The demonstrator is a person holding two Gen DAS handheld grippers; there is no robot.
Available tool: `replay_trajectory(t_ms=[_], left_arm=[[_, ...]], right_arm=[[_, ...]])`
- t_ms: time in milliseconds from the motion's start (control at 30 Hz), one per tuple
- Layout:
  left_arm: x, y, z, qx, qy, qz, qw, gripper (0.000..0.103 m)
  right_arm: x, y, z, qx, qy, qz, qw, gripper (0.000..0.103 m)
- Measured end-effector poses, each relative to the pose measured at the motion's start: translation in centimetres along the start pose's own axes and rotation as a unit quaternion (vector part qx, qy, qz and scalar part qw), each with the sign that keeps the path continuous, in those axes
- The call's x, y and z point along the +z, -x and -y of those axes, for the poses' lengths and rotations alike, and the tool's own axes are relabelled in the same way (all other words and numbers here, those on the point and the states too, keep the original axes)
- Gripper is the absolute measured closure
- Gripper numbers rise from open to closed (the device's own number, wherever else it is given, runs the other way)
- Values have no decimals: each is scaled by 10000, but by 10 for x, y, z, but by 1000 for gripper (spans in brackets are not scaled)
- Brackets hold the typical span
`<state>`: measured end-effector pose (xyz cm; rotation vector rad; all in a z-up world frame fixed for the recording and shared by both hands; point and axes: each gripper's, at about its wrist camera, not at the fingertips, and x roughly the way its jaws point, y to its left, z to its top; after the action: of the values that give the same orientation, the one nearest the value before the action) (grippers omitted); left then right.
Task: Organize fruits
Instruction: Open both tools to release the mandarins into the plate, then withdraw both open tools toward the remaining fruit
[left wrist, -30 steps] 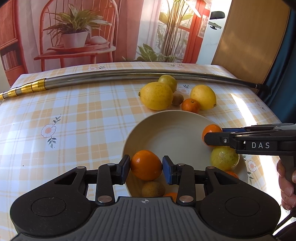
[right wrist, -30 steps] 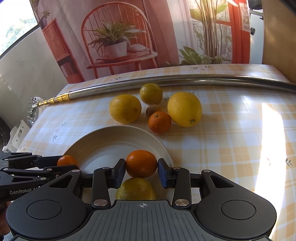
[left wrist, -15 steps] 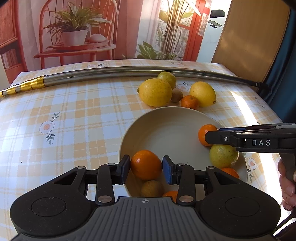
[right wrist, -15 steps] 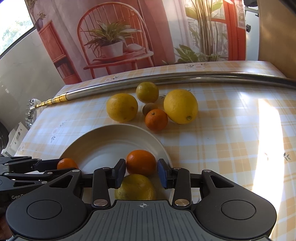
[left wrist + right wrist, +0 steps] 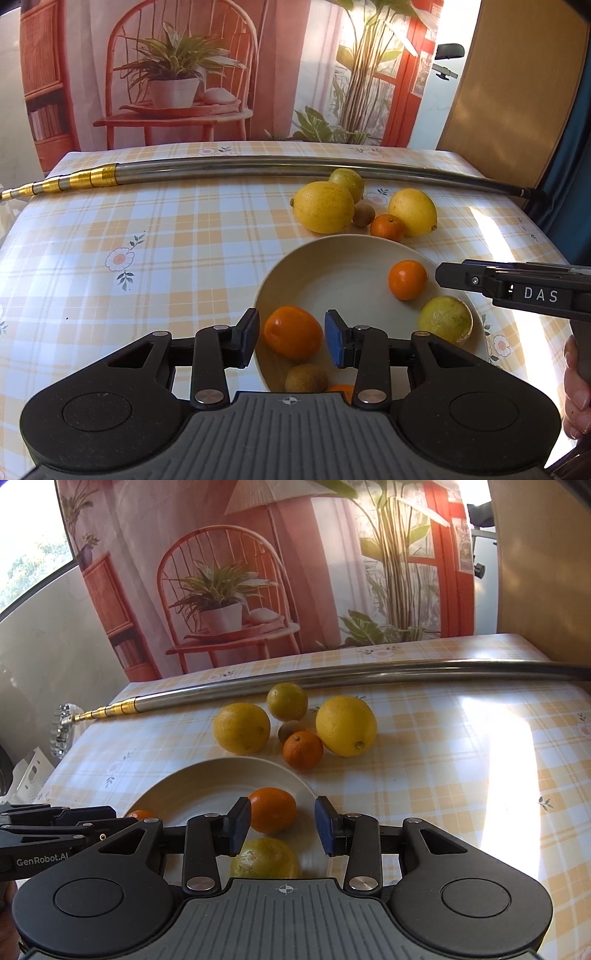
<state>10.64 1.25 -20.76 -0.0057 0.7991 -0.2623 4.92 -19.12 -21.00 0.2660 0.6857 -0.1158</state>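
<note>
Plate (image 5: 332,258), cream, on checked tablecloth (image 5: 166,240) — holds approx. 5 fruit:
- orange (image 5: 293,332), near rim, between fingers of left gripper (image 5: 291,341); jaws spread, gaps both sides, no pinch.
- mandarin (image 5: 407,279), far-right part of plate; in right wrist view sits between fingers of right gripper (image 5: 282,825), jaws spread, pads not touching it.
- yellow-green citrus (image 5: 445,319), right rim.
- kiwi (image 5: 306,378), near edge.
- 1 more orange-coloured piece, mostly hidden behind left gripper body; ID uncertain.

Loose on cloth, just beyond plate (5 pcs, clustered, some touching):
- lemon, large (image 5: 242,728)
- lemon w/ pointed tip (image 5: 346,725)
- greenish citrus (image 5: 287,701)
- small kiwi (image 5: 290,730)
- small mandarin (image 5: 303,749), nearest plate rim.

Misc.: metal telescopic pole (image 5: 258,171) lies across far side of table; not fruit.

Status, est.: roughly half done. Both grippers empty over plate. Remaining: 5 loose pcs to go onto plate; space left in plate centre & far-left.
</note>
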Motion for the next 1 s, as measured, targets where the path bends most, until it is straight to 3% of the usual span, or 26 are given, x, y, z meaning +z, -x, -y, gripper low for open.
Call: replay_trajectory(t_ms=[233, 700, 867, 1000], left_arm=[[-8, 23, 4, 164, 137, 358, 9991, 62], [-14, 45, -5, 288, 419, 651, 9966, 62], [1, 46, -9, 328, 189, 700, 9968, 62], [24, 47, -18, 205, 196, 712, 9971, 62]], right_arm=[[-6, 15, -5, -6, 31, 289, 9996, 67], [-7, 31, -17, -37, 181, 464, 9988, 67], [8, 37, -14, -250, 527, 803, 9951, 68], [24, 37, -1, -300, 451, 931, 9942, 68]])
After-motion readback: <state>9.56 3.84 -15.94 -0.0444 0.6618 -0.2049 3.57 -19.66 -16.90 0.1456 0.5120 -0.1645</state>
